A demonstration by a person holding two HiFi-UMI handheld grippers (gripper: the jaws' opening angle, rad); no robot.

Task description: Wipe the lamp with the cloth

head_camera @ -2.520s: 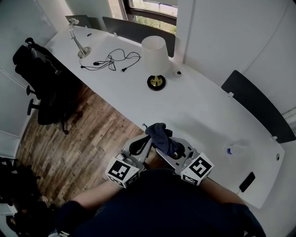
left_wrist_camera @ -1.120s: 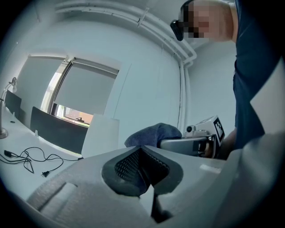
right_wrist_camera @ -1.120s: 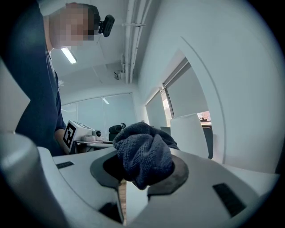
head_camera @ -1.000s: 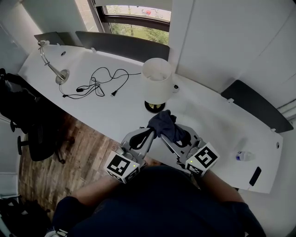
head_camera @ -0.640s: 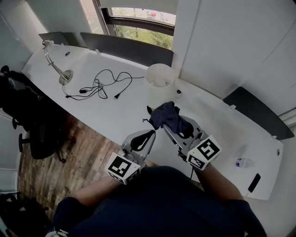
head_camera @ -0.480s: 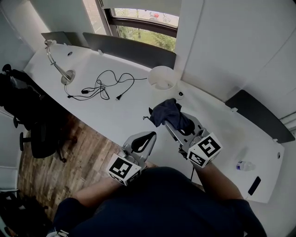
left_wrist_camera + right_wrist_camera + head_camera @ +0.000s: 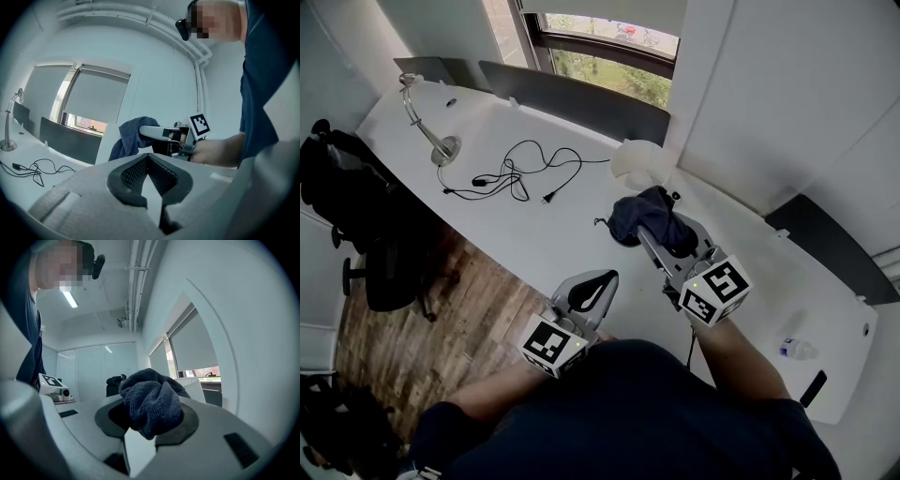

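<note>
The lamp (image 7: 639, 161) stands upright on the counter (image 7: 567, 225) near the window. Only its white shade shows in the head view; its base is hidden behind the cloth. The cloth (image 7: 642, 214), a dark bunched rag, is clenched between the jaws of the right tool (image 7: 659, 230). The right gripper view shows it bulging out past the tips. In the head view the rag overlaps the near edge of the shade, but whether it touches the shade cannot be told. The left tool (image 7: 602, 281) hangs back over the near edge of the counter, its jaws closed together on nothing.

Judged from this, the cloth is in hand and has been brought up to the lamp, but no wiping stroke on the shade is yet evident. The whole wipe is still left.

Against the frame half a second earlier, the right tool has reached further forward. The cloth then sat clear of the shade and now lies against its outline. Two and a half seconds earlier both tools were held together at the counter's near edge, well apart from the lamp. The left tool has stayed close to the body throughout.

Further out, a black cable (image 7: 528, 169) lies looped on the counter left of the lamp. A gooseneck light (image 7: 447, 150) stands at the far left end. A small bottle (image 7: 797, 349) rests near the right end.
</note>
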